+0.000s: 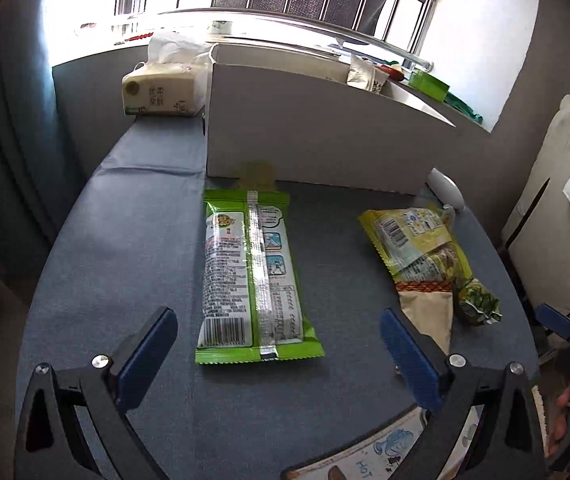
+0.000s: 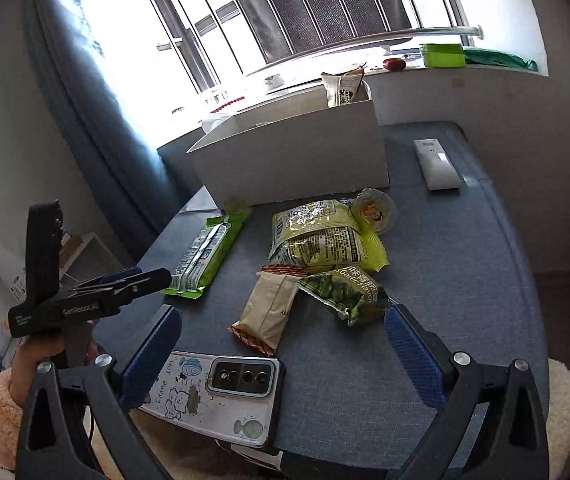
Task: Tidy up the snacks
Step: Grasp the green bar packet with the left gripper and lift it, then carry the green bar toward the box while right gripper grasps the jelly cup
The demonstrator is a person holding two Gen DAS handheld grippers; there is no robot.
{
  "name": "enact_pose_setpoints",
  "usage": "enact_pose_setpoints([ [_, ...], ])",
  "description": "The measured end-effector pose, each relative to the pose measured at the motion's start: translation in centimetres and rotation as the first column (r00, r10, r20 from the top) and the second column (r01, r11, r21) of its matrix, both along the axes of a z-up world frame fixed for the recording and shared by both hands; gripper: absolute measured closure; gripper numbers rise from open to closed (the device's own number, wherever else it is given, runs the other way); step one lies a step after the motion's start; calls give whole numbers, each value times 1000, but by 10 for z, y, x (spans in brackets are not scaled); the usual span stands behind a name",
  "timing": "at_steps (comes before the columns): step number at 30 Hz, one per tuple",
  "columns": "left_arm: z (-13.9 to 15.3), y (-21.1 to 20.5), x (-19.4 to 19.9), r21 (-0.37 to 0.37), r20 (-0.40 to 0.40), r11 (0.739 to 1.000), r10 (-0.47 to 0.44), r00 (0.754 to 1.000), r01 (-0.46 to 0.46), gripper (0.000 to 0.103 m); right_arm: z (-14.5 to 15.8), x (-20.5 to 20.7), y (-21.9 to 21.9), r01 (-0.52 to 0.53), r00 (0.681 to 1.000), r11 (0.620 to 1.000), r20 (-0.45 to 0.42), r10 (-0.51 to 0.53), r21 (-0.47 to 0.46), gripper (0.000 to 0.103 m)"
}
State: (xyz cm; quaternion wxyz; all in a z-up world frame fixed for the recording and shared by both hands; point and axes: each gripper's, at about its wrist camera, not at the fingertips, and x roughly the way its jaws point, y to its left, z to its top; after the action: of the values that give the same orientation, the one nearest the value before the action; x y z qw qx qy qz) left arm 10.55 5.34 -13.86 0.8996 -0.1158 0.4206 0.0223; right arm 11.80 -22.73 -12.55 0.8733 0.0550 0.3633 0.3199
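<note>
Both grippers hang above the near edge of the blue-covered table (image 1: pixel 125 248) with nothing in them: the left gripper (image 1: pixel 279 344) has its blue-padded fingers spread wide, lined up on the long green snack packet (image 1: pixel 251 276) that lies face down between them and just ahead; the right gripper (image 2: pixel 283 344) likewise stands with fingers well apart, over the phone (image 2: pixel 213 396) at the table's front edge. The white cardboard box (image 2: pixel 297 160), open-topped at the back of the table, is judged the collecting point; one snack bag (image 2: pixel 341 88) already shows above its rim at the far corner, so a start appears to have been made. What else the box holds cannot be seen. Outstanding on the cloth are five items: the long green packet, whose far end lies close against the box wall, and, to its right, a loose cluster comprising a yellow-green bag (image 2: pixel 325 236), a small jelly cup (image 2: pixel 375 210) touching its far corner, a beige packet with red crimped ends (image 2: pixel 267 308) and a green garlic-flavour pea bag (image 2: pixel 345 296), the last two overlapping the yellow-green bag's near edge. A tissue pack (image 1: pixel 161 90) sits left of the box and a white remote (image 2: pixel 437 164) lies to its right; neither is a snack. Assessment: task at an early stage, most of the packets not yet boxed.
</note>
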Motion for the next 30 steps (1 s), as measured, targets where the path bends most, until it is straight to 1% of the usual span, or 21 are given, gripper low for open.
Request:
enact_pose_setpoints([
  [1,-3,2,7,10,-13,1000,13,1000,-12,0,0,0,0,-2,1000,1000,-3,2,1,0],
  [3,-13,6,23,27,-63,999,31,998,-29,0,0,-2,1,-6,1000,1000,-1,6,1,0],
  [5,-24,7,38,102,-119,993,69,990,-57,0,-1,-3,3,-13,1000,1000,-2,13,1,0],
  [6,-29,8,43,113,-140,992,71,988,-55,1,-1,-3,4,-16,1000,1000,-3,16,-1,0],
  [7,-33,9,47,106,-155,993,66,986,-50,1,-2,-4,4,-19,1000,1000,-2,19,-3,0],
  [8,-36,9,50,113,-166,992,70,984,-52,3,-2,-4,5,-20,1000,1000,-2,20,-5,0],
  [9,-35,7,50,139,-154,989,64,986,-42,8,-3,-4,5,-18,1000,1000,-4,18,-7,0],
  [10,-34,4,49,164,-142,986,52,988,-28,22,-3,-4,4,-17,1000,1000,-5,17,-8,0],
  [11,-31,3,48,162,-127,987,37,991,-16,39,-4,-3,4,-18,1000,1000,-7,18,-7,0],
  [12,-27,4,46,160,-117,987,34,993,-15,42,-4,-2,3,-16,1000,1000,-10,16,-6,0],
  [14,-20,6,39,123,-80,992,15,997,-5,42,-6,-1,2,-15,1000,1000,-17,15,1,0],
  [16,-6,6,29,143,-26,990,16,1000,-12,42,-8,1,0,-5,1000,1000,-27,6,9,0],
  [17,1,6,23,134,4,991,5,1000,-5,42,-9,3,-1,-2,999,1000,-33,3,16,0],
  [19,18,8,7,90,70,996,-13,997,7,42,-11,9,-3,6,999,999,-50,-4,35,0],
  [21,36,9,-11,63,132,998,-21,991,13,42,-14,20,-6,17,997,998,-75,-12,62,0],
  [24,60,4,-38,45,215,999,-35,976,26,42,-18,47,-10,52,992,995,-118,-41,87,0],
  [27,75,2,-56,51,262,998,-40,964,27,42,-22,83,-10,92,984,991,-161,-76,95,0],
  [30,82,5,-65,46,285,998,-43,957,31,42,-23,116,-4,140,983,989,-131,-132,52,0],
])
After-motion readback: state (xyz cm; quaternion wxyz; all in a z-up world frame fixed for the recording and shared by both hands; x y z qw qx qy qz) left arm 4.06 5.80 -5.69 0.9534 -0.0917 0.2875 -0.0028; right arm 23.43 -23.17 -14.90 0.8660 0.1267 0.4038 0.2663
